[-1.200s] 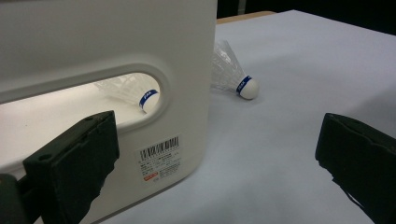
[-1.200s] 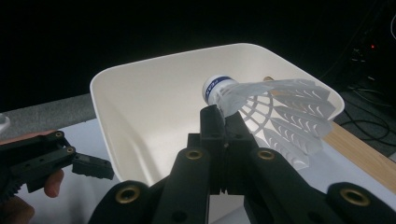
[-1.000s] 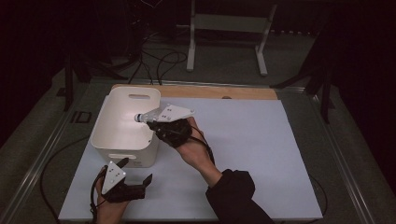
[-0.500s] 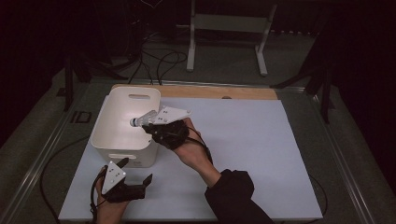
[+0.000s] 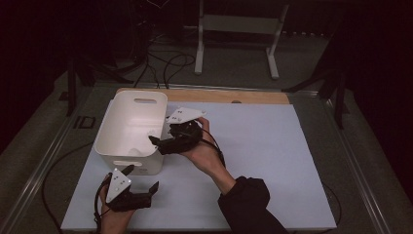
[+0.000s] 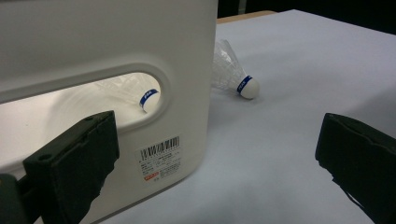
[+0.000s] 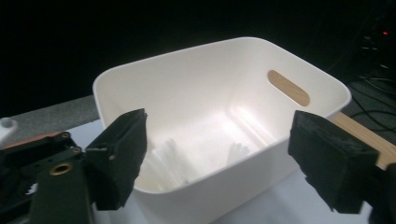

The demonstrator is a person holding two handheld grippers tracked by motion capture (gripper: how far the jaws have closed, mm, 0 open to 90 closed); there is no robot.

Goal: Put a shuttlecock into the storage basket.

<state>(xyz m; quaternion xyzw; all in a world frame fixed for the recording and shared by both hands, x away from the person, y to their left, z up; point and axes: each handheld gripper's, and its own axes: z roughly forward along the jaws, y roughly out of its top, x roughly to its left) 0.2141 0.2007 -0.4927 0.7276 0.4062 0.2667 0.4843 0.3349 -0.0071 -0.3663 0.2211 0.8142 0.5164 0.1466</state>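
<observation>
A: How many shuttlecocks do you count?

B: Two with corks I can make out. One lies inside the white bin (image 5: 130,127), seen through the near handle slot as a shuttlecock in the bin (image 6: 140,93). A second shuttlecock (image 6: 233,74) lies on the white table sheet (image 5: 272,161), just right of the bin's wall. In the right gripper view, pale feathers show on the bin floor, too blurred to count.

A: Which way does the outside one point?

B: Its cork points near and right, skirt toward the bin; the long axis lies flat.

A: And the claws?

B: The right gripper (image 5: 163,142) hovers at the bin's right rim; its jaws have just been opening and stand spread, nothing between them. The left gripper (image 5: 141,180) sits near the bin's near wall, jaws spread and empty.

A: Anything in the way?

B: The bin's wall stands between the two shuttlecocks.
</observation>
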